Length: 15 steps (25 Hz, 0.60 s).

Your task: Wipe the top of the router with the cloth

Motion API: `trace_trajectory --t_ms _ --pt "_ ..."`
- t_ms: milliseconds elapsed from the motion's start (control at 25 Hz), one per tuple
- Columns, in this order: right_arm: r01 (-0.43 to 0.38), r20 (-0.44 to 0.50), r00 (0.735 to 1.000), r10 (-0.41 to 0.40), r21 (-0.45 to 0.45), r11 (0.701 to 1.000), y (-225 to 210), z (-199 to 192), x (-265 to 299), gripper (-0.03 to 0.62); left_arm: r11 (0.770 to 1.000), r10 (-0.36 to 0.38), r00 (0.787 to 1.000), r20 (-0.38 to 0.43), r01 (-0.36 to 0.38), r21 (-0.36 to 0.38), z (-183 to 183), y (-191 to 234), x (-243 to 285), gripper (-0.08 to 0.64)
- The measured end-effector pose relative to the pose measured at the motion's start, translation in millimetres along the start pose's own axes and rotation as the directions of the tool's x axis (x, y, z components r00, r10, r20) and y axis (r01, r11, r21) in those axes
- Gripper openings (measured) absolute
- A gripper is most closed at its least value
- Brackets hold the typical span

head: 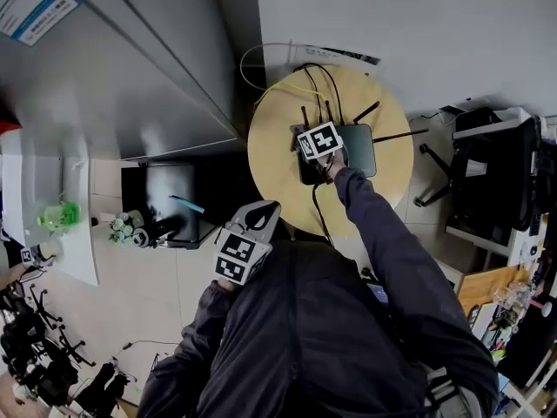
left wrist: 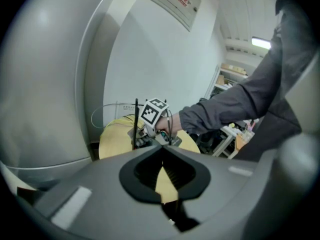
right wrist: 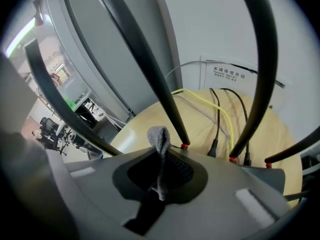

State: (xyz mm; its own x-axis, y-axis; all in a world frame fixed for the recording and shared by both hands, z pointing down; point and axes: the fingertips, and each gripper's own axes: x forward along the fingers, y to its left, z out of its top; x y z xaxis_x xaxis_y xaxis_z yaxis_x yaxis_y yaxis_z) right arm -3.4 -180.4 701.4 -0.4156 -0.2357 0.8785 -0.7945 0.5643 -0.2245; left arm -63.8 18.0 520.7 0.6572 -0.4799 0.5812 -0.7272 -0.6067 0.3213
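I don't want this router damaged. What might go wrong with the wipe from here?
The antennas rise close round the right gripper, shut on the cloth; a wide sweep may knock one.
The cables are plugged in just behind; a push on the router may tug them loose.
The left gripper hangs off the table, so nothing steadies the router; it may slide.

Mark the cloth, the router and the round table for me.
cloth [right wrist: 160,159], right gripper view, the grey strip pinched between the jaws.
router [head: 359,151], head view, bare right part of its top.
round table [head: 274,159], head view, bare left part of its wooden top.
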Motion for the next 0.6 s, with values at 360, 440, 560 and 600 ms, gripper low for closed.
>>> trace_trajectory --t_ms 360,440,560,600 --pt "0.005 -0.017 1.0 -0.006 -0.033 0.999 -8 -1 1 0.023 1.0 0.019 1.0 -0.006 -0.019 -0.014 -2 -3 0 0.0" --pt "0.018 -0.019 1.0 -0.019 -0.035 0.999 -16 -3 -3 0.023 1.0 0.025 1.0 -0.001 -0.025 -0.013 0 -4 2 0.0" --pt "0.03 -0.017 0.999 -0.031 -0.027 0.999 -29 -8 -8 0.023 1.0 0.028 1.0 -0.004 -0.028 -0.009 1 -7 4 0.0" --pt "0.034 -0.015 0.999 -0.034 -0.022 0.999 -34 -10 -9 0.023 1.0 0.026 1.0 -0.006 -0.027 -0.007 2 -9 5 0.0"
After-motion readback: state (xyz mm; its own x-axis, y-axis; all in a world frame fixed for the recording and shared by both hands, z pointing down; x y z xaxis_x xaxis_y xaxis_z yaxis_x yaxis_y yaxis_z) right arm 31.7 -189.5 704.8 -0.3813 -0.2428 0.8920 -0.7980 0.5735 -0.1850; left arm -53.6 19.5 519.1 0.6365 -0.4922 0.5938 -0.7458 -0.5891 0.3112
